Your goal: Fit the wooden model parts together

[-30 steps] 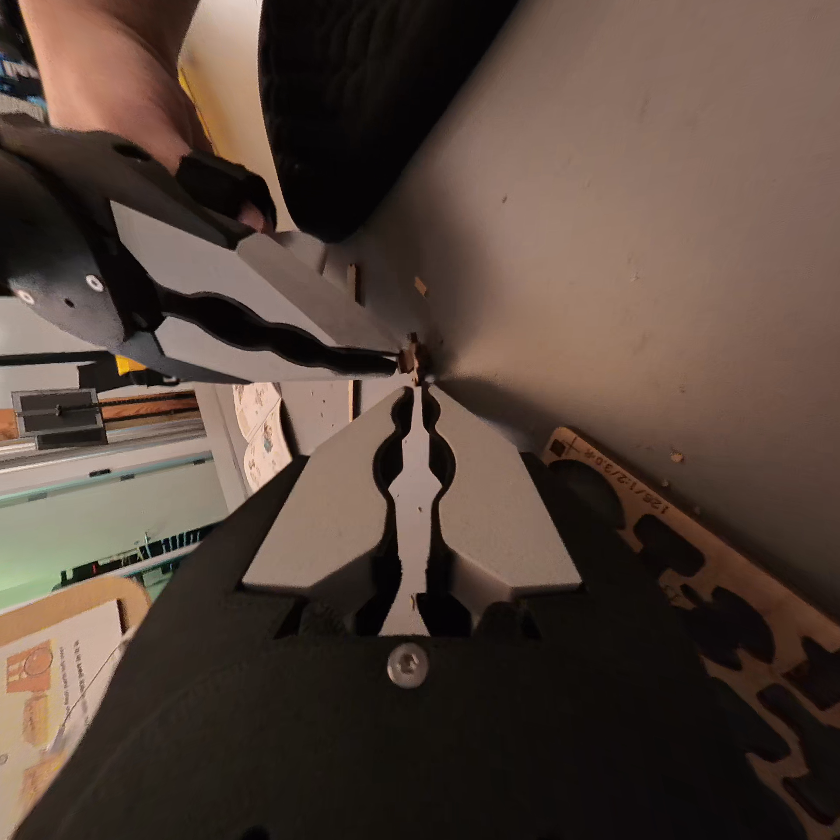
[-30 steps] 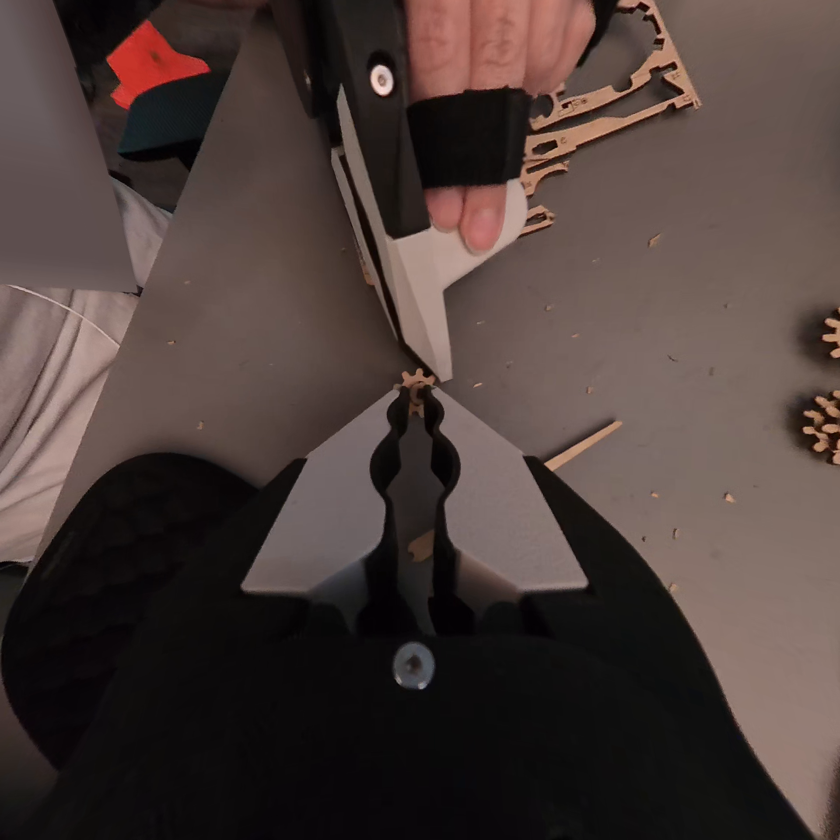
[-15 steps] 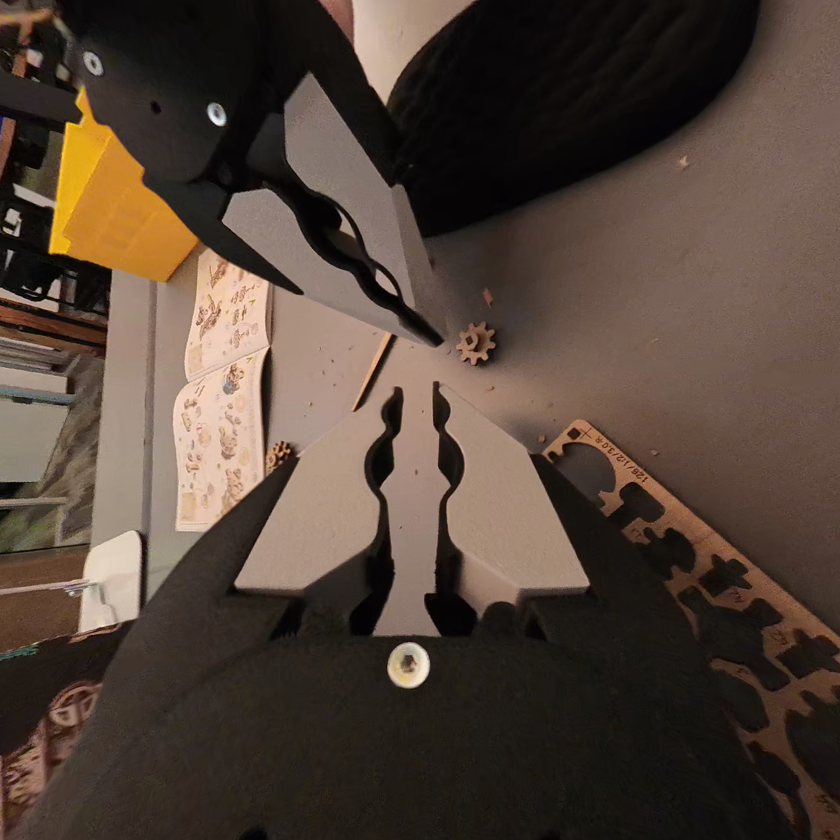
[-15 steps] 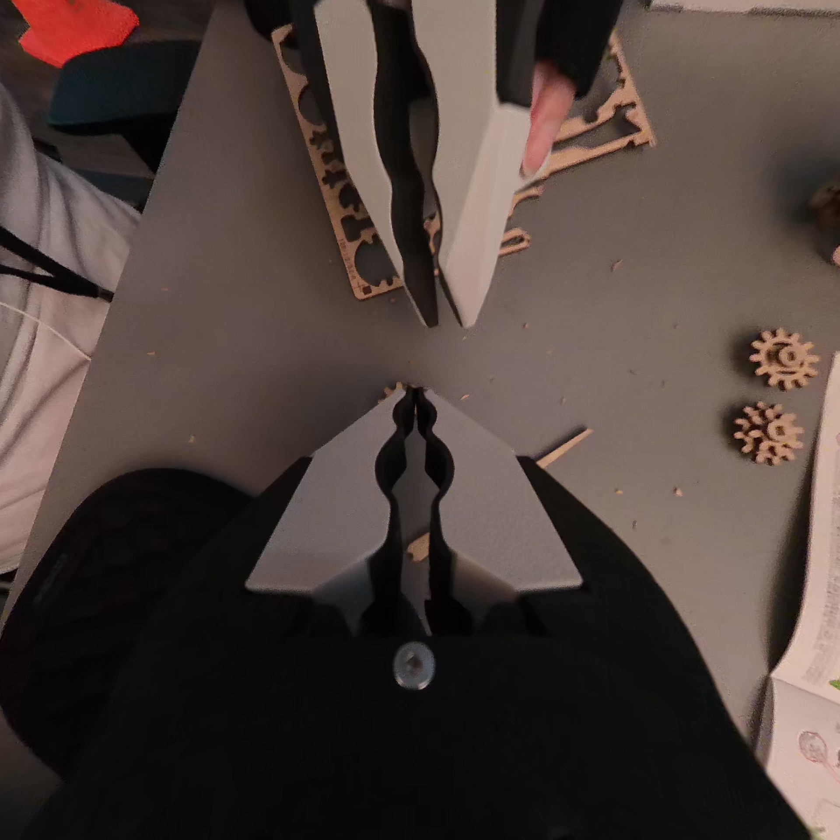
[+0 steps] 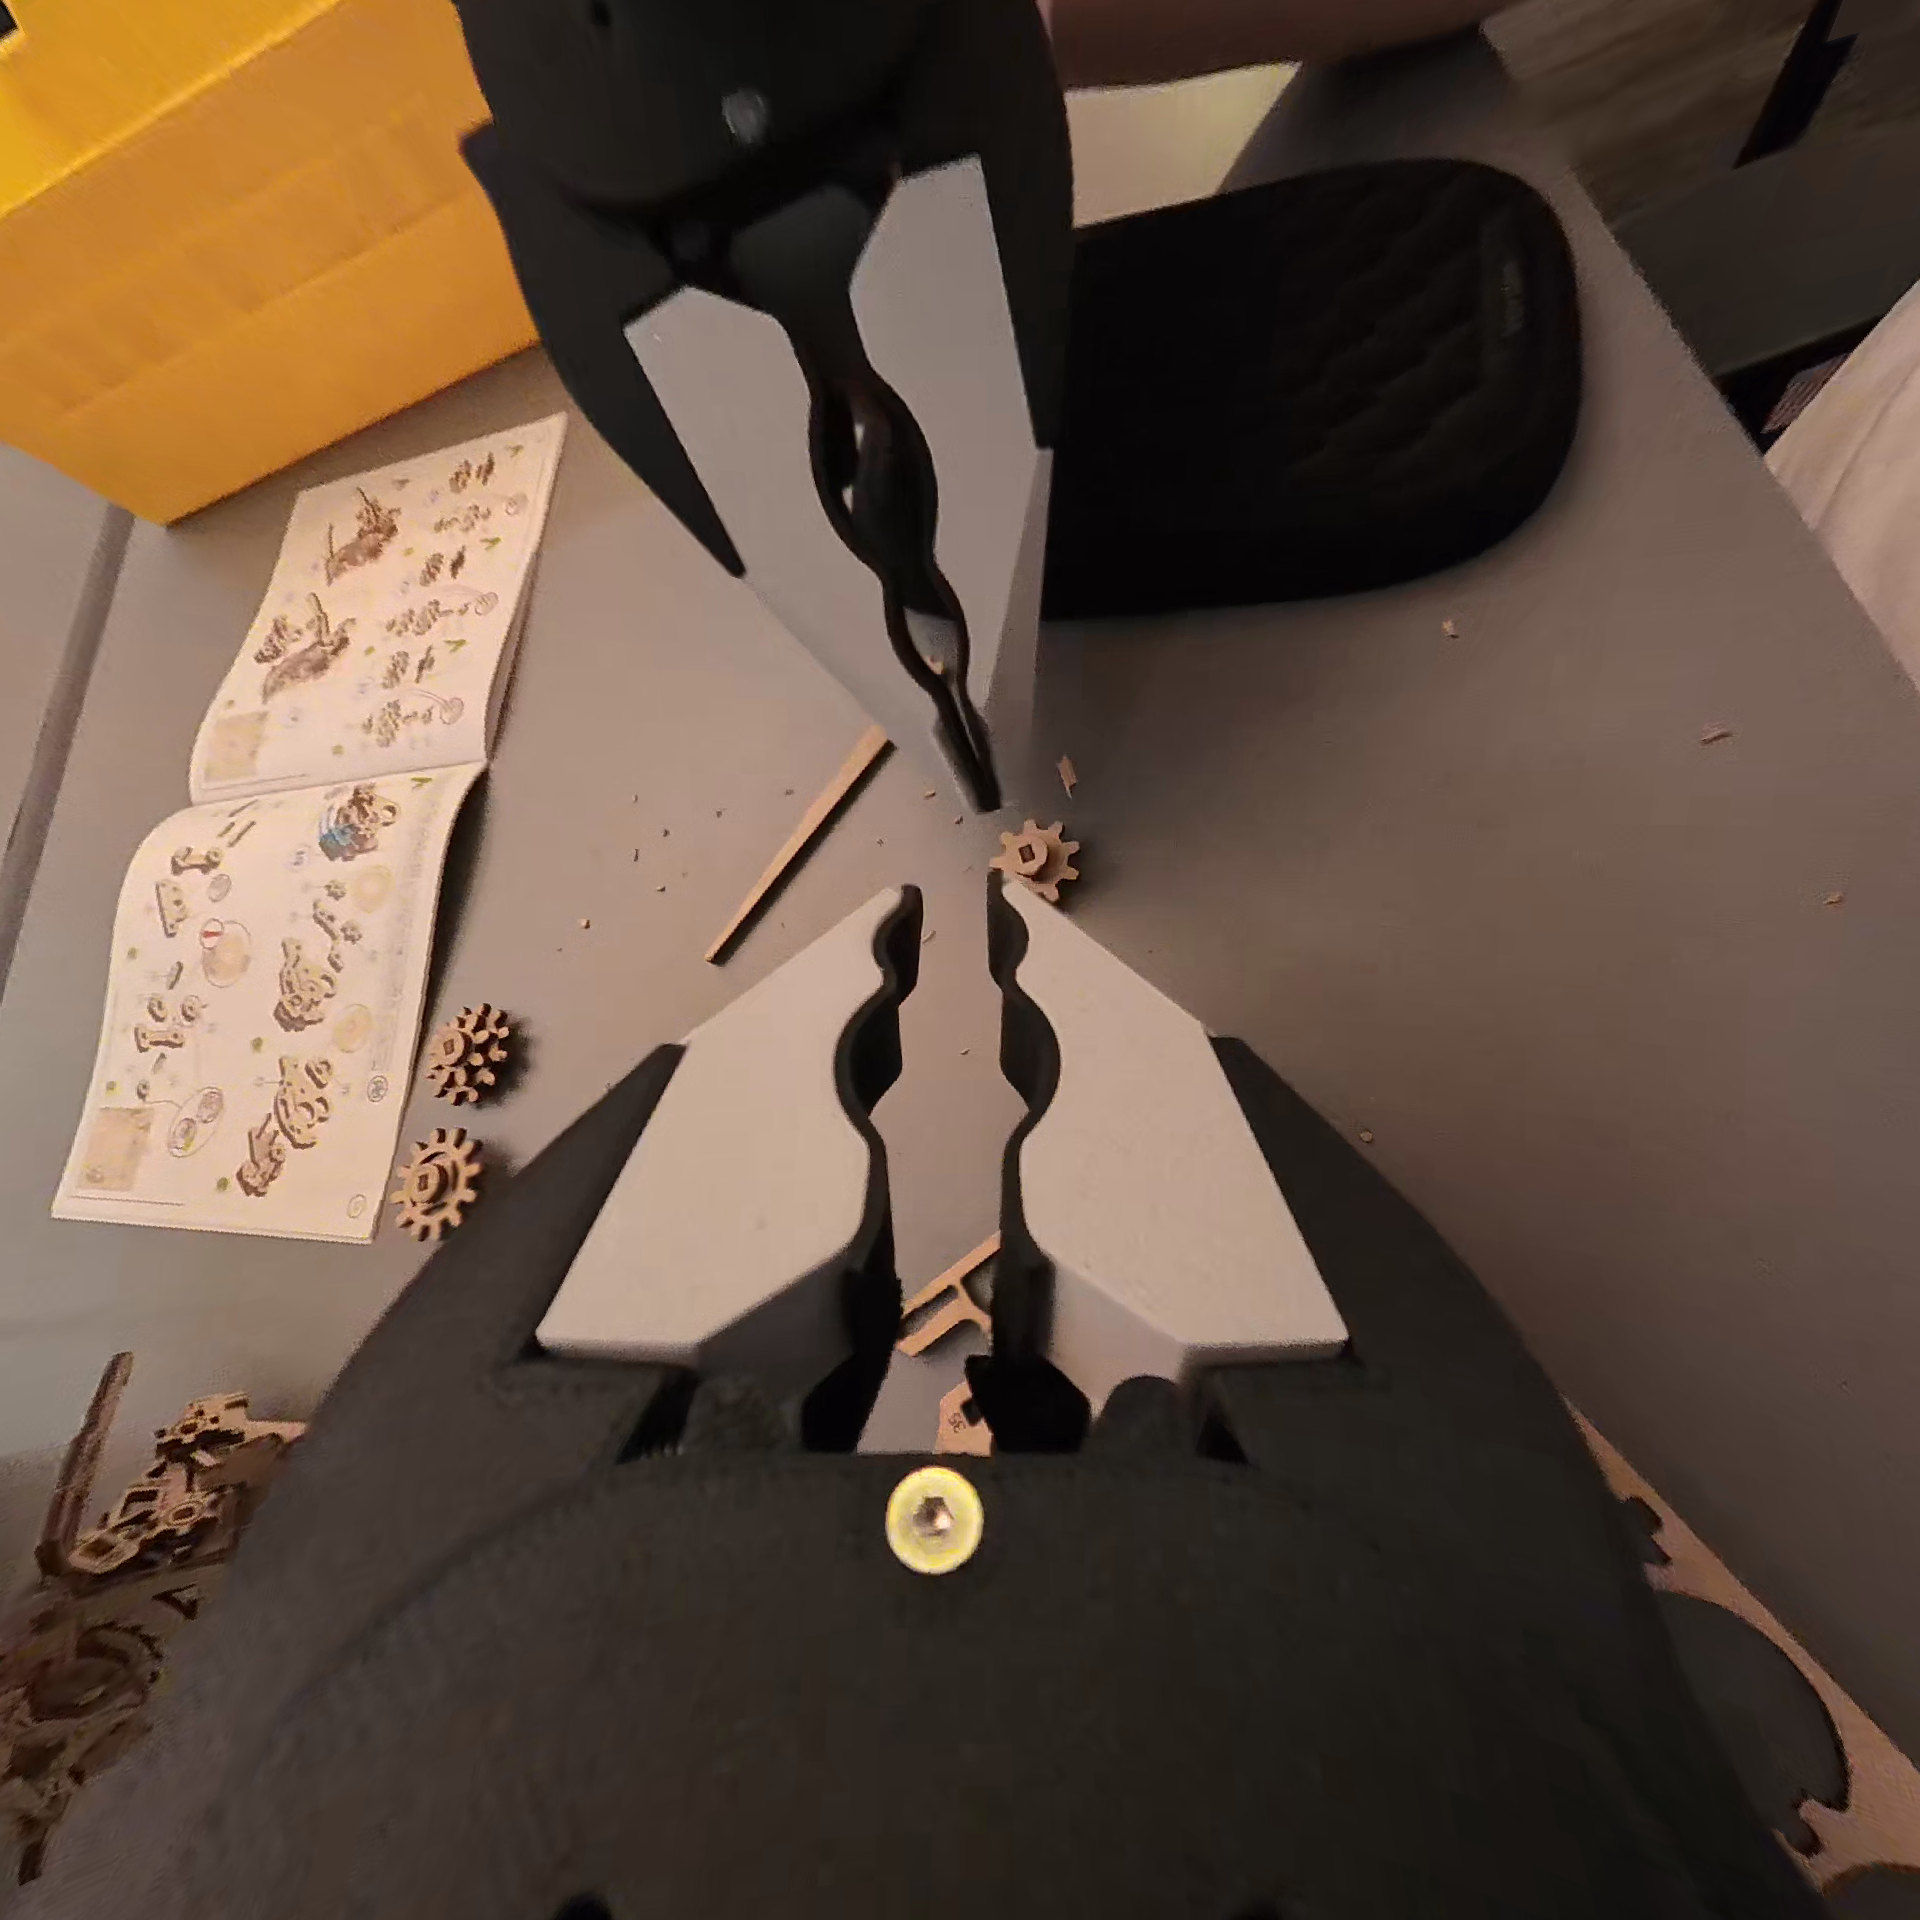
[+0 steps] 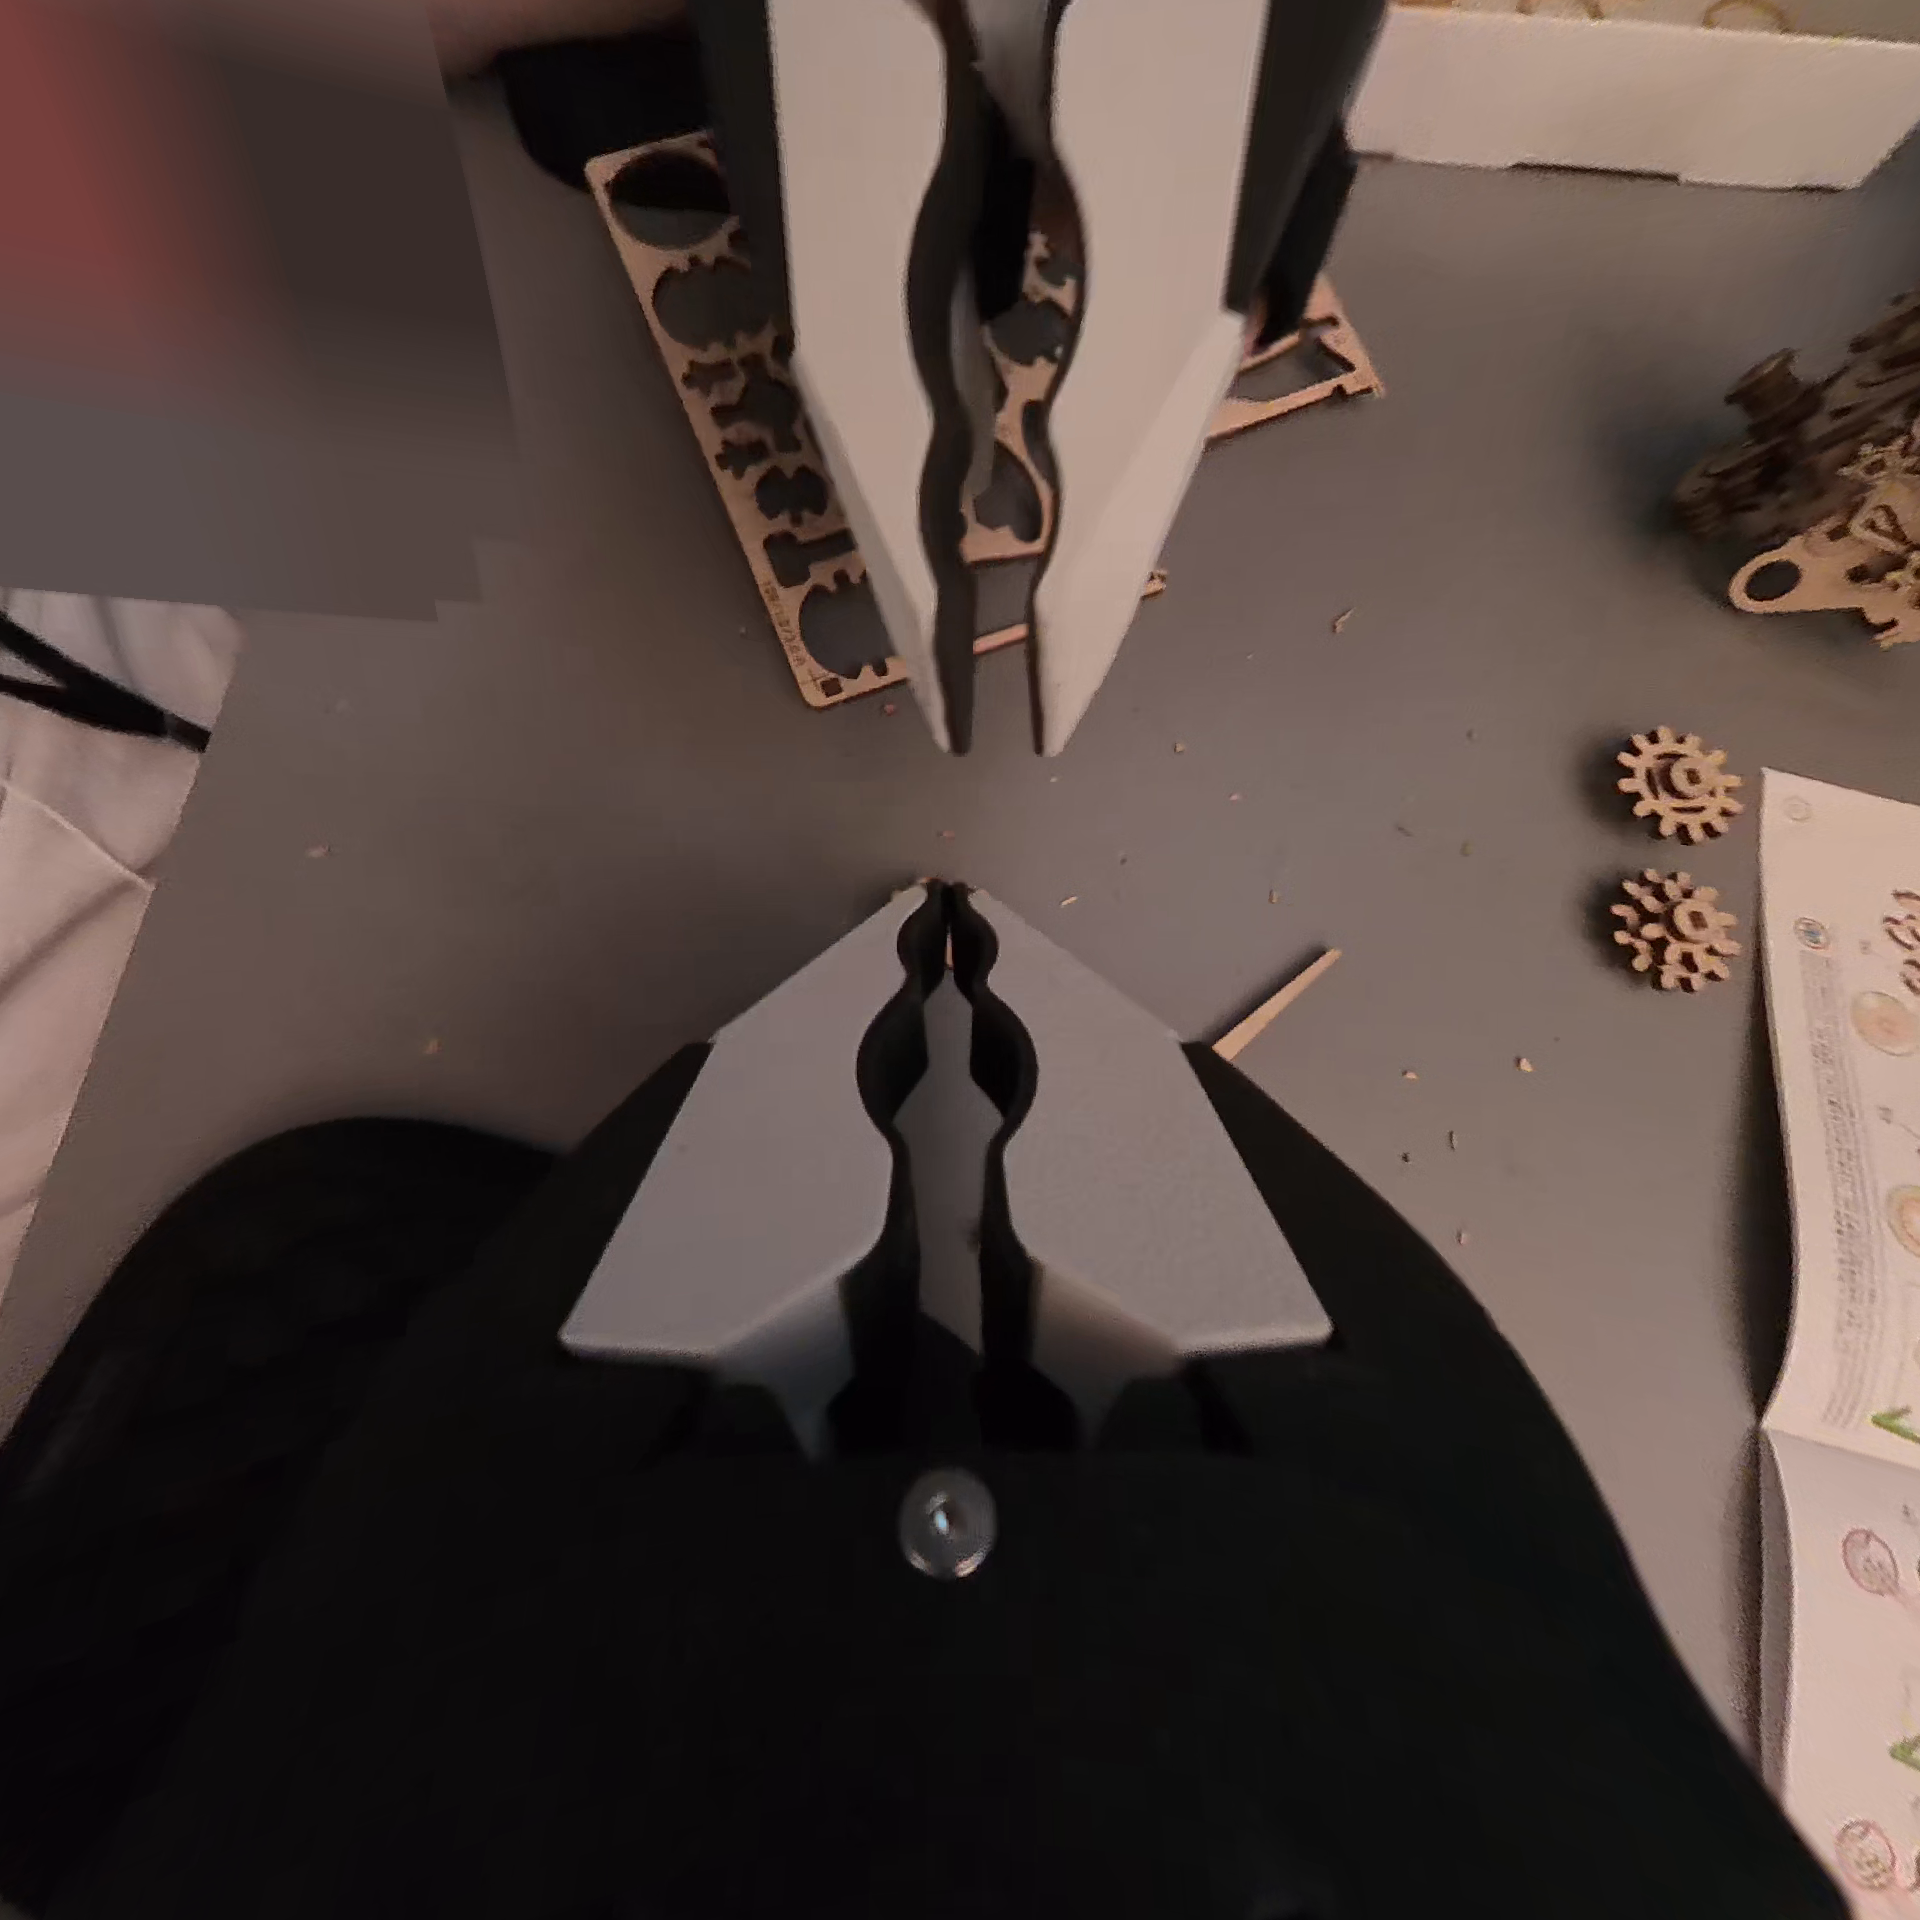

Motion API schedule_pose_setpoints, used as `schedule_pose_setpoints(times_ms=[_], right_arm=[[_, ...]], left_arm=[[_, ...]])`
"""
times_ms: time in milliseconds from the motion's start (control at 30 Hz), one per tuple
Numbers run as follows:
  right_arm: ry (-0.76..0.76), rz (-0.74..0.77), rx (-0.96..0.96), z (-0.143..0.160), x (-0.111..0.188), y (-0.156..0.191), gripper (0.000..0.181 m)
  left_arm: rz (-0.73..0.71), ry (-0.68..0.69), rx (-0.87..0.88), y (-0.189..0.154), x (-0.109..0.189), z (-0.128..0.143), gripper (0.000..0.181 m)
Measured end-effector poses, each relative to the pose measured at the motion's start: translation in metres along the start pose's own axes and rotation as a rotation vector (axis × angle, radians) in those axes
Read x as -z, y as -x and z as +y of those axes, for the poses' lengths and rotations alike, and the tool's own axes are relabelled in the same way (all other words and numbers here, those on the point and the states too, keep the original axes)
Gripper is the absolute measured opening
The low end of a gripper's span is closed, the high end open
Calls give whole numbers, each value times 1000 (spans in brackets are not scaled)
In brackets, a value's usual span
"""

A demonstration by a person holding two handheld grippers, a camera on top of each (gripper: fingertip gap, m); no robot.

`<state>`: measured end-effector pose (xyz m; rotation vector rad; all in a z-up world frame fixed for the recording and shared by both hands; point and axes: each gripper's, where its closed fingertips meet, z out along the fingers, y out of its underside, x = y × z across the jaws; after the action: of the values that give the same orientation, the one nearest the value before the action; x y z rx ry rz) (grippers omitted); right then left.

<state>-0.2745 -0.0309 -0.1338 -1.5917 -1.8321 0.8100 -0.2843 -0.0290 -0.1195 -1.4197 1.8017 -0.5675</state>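
Left wrist view | left tool point(image 5: 954, 902) parted, empty | right tool point(image 5: 982, 795) closed, empty | gear point(image 5: 1031, 858) beside tips

A hobby workbench: grey table point(image 5: 1455, 935), instruction booklet point(image 5: 312, 831), punched-out wooden sheet point(image 6: 727, 343).

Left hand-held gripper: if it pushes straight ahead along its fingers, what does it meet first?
Probably the right hand-held gripper, whose shut tips face the left hand-held gripper head-on. The small wooden gear lies just right of that line. Depth is unclear.
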Motion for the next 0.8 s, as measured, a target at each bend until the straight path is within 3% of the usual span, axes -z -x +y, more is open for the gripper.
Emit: schedule_pose_setpoints(times_ms=[467, 800], right_arm=[[114, 19, -6, 17, -11, 4, 0], [202, -23, -11, 18, -11, 4, 0]], left_arm=[[38, 120, 15, -14, -34, 15, 12], [53, 108, -10, -17, -37, 14, 7]])
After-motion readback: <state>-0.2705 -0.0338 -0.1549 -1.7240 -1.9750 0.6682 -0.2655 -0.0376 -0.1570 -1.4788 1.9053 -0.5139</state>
